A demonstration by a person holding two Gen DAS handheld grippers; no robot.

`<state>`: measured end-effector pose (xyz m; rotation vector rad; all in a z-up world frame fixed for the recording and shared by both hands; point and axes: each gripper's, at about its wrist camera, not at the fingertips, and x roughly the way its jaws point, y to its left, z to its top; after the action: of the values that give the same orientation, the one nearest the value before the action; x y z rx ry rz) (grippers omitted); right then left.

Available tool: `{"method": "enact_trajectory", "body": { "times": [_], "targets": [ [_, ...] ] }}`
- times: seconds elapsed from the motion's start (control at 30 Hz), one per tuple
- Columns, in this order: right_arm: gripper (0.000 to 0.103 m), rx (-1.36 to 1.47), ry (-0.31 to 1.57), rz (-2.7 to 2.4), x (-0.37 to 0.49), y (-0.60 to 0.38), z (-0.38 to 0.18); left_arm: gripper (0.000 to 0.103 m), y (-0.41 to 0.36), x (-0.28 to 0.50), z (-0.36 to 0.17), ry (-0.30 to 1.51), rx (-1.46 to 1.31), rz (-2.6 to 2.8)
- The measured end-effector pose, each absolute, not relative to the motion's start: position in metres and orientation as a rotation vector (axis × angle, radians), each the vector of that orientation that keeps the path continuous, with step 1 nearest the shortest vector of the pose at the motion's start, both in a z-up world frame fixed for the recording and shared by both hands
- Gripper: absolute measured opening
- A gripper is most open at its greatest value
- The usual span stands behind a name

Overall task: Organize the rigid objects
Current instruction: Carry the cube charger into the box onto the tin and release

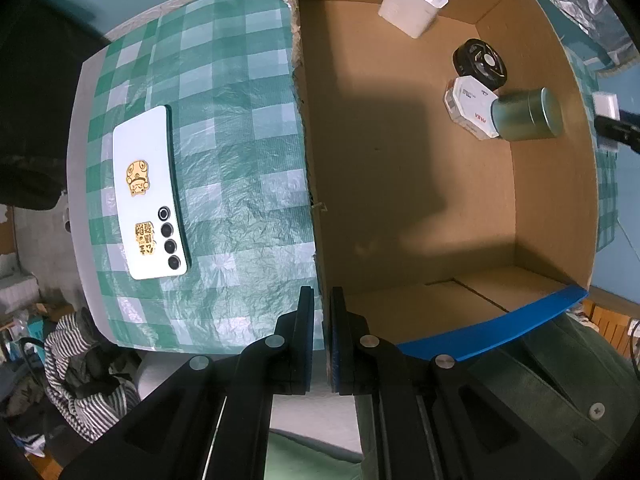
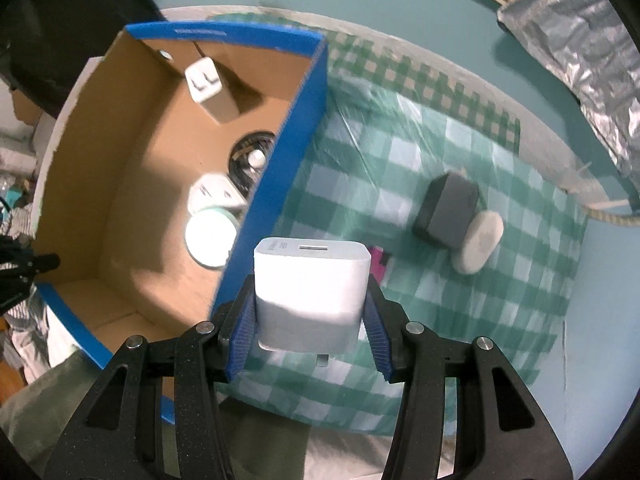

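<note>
A cardboard box (image 1: 532, 208) with blue edges stands on the checked table; it also shows in the right wrist view (image 2: 280, 152). My left gripper (image 1: 322, 304) is shut on the box's left wall. Inside lie a white charger (image 1: 412, 4), a black round part (image 1: 480, 64), a white octagonal box (image 1: 468, 108) and a green tin (image 1: 528, 114). My right gripper (image 2: 310, 308) is shut on a white power adapter (image 2: 310, 288), held above the table just right of the box's blue wall. A white phone (image 1: 148, 192) lies face down left of the box.
A dark grey block (image 2: 448, 210) and a white oval case (image 2: 478, 248) lie on the green checked cloth (image 2: 460, 320) right of the box. A foil bag (image 2: 592, 60) lies at the far right. Striped clothing (image 1: 80, 364) lies below the table edge.
</note>
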<state>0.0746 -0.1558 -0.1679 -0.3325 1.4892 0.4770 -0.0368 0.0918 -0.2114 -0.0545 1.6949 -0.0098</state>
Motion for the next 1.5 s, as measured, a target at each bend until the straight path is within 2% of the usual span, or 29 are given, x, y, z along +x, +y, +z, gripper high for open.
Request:
{"method": "enact_trajectory", "body": {
  "times": [0.5, 1.07, 1.33, 1.5],
  "targets": [
    [0.049, -0.436, 1.41, 0.588, 0.094, -0.1, -0.149, 0.007, 0.096, -0.038, -0.21, 1.687, -0.079, -0.002],
    [0.049, -0.542, 1.459, 0.67, 0.097, -0.053, -0.192, 0.007, 0.095, -0.039, -0.209, 1.681, -0.071, 0.008],
    [0.049, -0.54, 1.457, 0.68, 0.1, -0.05, -0.193, 0.007, 0.095, -0.039, -0.208, 1.68, -0.069, 0.007],
    [0.052, -0.572, 1.438, 0.658, 0.097, -0.048, -0.193, 0.007, 0.094, -0.039, -0.207, 1.679, -0.065, 0.009]
  ]
}}
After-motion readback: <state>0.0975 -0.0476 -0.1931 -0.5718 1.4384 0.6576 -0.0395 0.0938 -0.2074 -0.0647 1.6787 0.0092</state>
